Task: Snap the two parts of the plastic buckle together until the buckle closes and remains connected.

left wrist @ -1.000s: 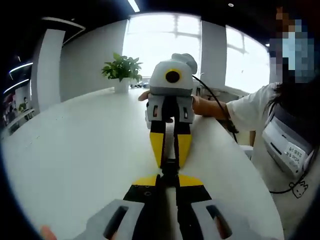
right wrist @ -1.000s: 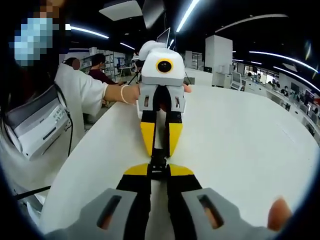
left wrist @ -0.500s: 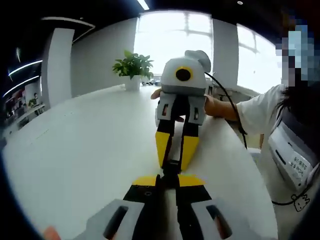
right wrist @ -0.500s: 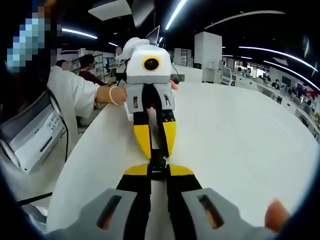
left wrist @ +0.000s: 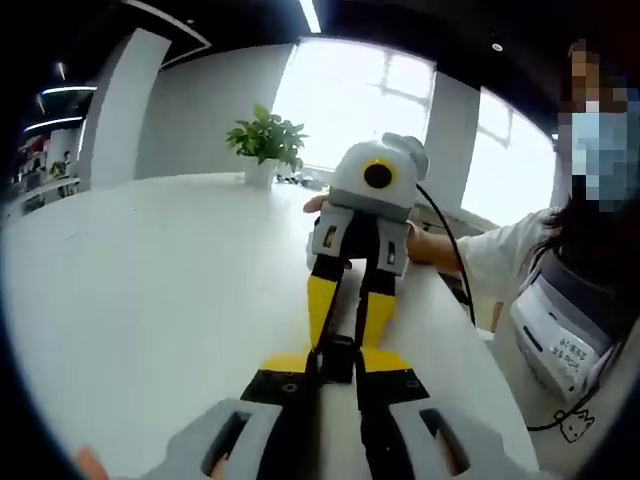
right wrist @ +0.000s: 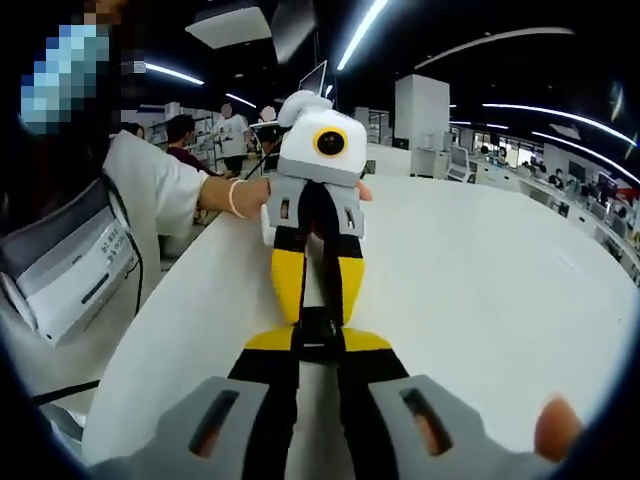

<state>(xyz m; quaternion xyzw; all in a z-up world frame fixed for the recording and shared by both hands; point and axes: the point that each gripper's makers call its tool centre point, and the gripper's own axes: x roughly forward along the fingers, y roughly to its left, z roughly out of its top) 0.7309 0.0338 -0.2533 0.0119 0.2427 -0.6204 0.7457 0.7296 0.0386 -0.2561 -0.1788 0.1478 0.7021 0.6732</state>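
Buckle (left wrist: 338, 357) sits pinched between both grippers over white table (left wrist: 150, 290); left gripper (left wrist: 336, 372) and right gripper (right wrist: 319, 345) each clamp one half; latch state unclear; judging snap unconfirmed.

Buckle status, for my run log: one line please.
buckle: black, between both grippers' tips | left gripper: shut on buckle | right gripper: shut on buckle | table: white

Bright office around a white table

Daylight is pouring through tall windows (left wrist: 370, 95) behind a potted plant (left wrist: 266, 142) standing on the white table (left wrist: 150, 270); ceiling light strips (right wrist: 365, 30) are glowing over distant desks (right wrist: 590, 210).
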